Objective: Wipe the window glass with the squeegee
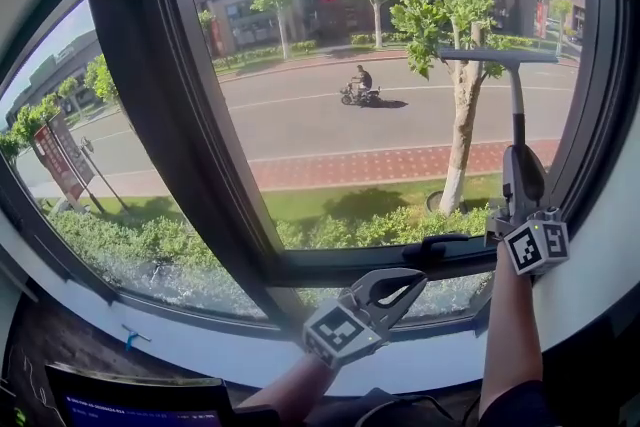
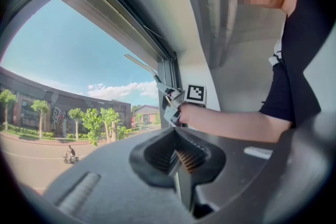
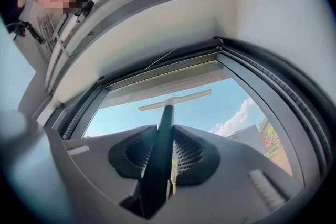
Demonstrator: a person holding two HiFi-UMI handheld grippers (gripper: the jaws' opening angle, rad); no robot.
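Observation:
The squeegee stands upright against the right window pane (image 1: 330, 115), its blade (image 1: 497, 56) level near the top of the glass and its dark handle (image 1: 517, 110) running straight down. My right gripper (image 1: 519, 155) is shut on the lower end of that handle. In the right gripper view the handle (image 3: 164, 134) sits pinched between the jaws of the right gripper (image 3: 163, 153), with the blade (image 3: 176, 100) crossways ahead. My left gripper (image 1: 412, 281) hovers low by the bottom frame, left of the right arm. Its jaws are shut on nothing in the left gripper view (image 2: 176, 159).
A thick dark mullion (image 1: 190, 145) splits the window, with the left pane (image 1: 90, 165) beyond it. A dark window handle (image 1: 440, 244) juts from the bottom frame between my grippers. Below runs the white sill (image 1: 200, 350). A dark screen (image 1: 130, 402) sits at the bottom left.

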